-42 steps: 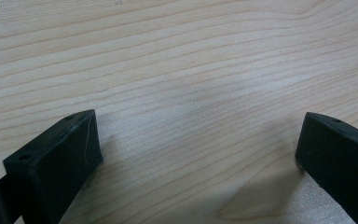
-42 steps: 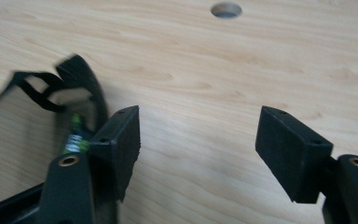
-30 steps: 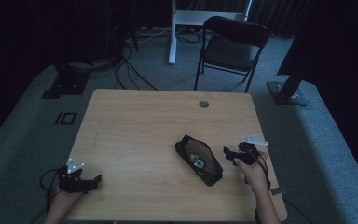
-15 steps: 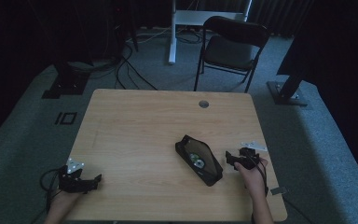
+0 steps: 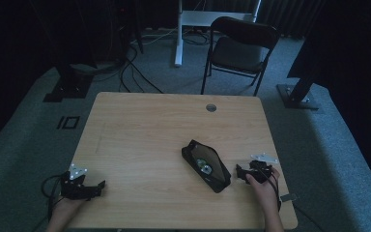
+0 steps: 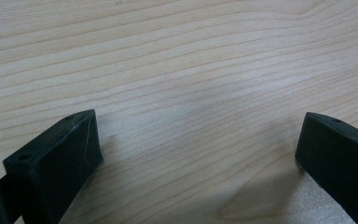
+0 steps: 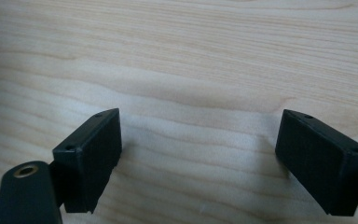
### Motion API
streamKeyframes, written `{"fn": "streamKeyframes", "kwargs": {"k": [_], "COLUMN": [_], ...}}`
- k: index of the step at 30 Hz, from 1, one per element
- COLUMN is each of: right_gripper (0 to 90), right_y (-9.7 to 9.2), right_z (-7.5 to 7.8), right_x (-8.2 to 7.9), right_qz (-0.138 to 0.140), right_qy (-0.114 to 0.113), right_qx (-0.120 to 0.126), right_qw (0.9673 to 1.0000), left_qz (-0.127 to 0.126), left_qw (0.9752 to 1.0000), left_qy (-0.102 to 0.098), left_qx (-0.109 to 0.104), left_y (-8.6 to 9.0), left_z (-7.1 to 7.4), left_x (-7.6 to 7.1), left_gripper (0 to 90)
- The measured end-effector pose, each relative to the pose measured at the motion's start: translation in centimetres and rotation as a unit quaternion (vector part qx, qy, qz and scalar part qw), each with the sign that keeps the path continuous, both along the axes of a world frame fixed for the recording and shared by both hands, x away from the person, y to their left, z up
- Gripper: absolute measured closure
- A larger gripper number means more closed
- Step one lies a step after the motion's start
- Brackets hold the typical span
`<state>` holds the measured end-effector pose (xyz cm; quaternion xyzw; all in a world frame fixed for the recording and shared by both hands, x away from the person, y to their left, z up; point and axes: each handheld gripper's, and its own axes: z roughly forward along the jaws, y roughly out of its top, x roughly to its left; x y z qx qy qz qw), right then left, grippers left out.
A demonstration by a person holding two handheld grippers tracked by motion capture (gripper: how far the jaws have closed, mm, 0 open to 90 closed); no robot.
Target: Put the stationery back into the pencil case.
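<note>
A black open pouch (image 5: 206, 165) with something shiny inside lies flat on the wooden table (image 5: 164, 125), right of the middle. My right gripper (image 5: 240, 172) rests low on the table just right of the pouch and points at it without touching it. In the right gripper view its jaws (image 7: 198, 140) stand wide apart over bare wood. They have just been opening, with nothing between them. My left gripper (image 5: 98, 186) sits at the front left corner of the table, far from the pouch. Its jaws (image 6: 198, 140) are open over bare wood.
A round cable hole (image 5: 211, 107) sits near the table's far edge. A black folding chair (image 5: 239, 48) and a white desk leg (image 5: 178, 34) stand on the carpet beyond. Dark stands and cables lie at the far left.
My right hand has sunk and come nearer the front edge, to the tabletop beside the pouch. The left hand and the pouch have kept still.
</note>
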<state>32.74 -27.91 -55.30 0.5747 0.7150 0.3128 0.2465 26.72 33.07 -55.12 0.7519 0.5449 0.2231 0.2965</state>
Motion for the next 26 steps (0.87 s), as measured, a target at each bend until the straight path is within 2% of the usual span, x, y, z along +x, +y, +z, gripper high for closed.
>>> {"fn": "streamKeyframes", "kwargs": {"k": [15, 18, 20, 26], "right_gripper": [12.9, 12.9, 12.9, 12.8], "right_y": [-0.19, -0.21, -0.36, -0.37], "right_z": [-0.02, -0.01, -0.02, -0.02], "right_x": [-0.10, -0.12, -0.13, -0.13], "right_qz": [0.017, 0.024, 0.039, 0.040], "right_qy": [0.001, 0.002, 0.002, 0.001], "right_qx": [-0.001, 0.000, -0.001, -0.001], "right_qw": [0.9998, 0.9997, 0.9992, 0.9992], "left_qz": [0.000, 0.000, 0.000, 0.000], "left_qw": [1.0000, 1.0000, 1.0000, 1.0000], "left_qy": [0.000, 0.000, 0.000, 0.000], "left_qx": [0.000, 0.000, 0.000, 0.000], "left_y": [0.00, 0.00, 0.00, 0.00], "left_z": [0.00, 0.00, 0.00, 0.00], "left_x": [-0.01, -0.01, -0.01, 0.00], "left_gripper": [0.0, 0.1, 0.0, 0.1]}}
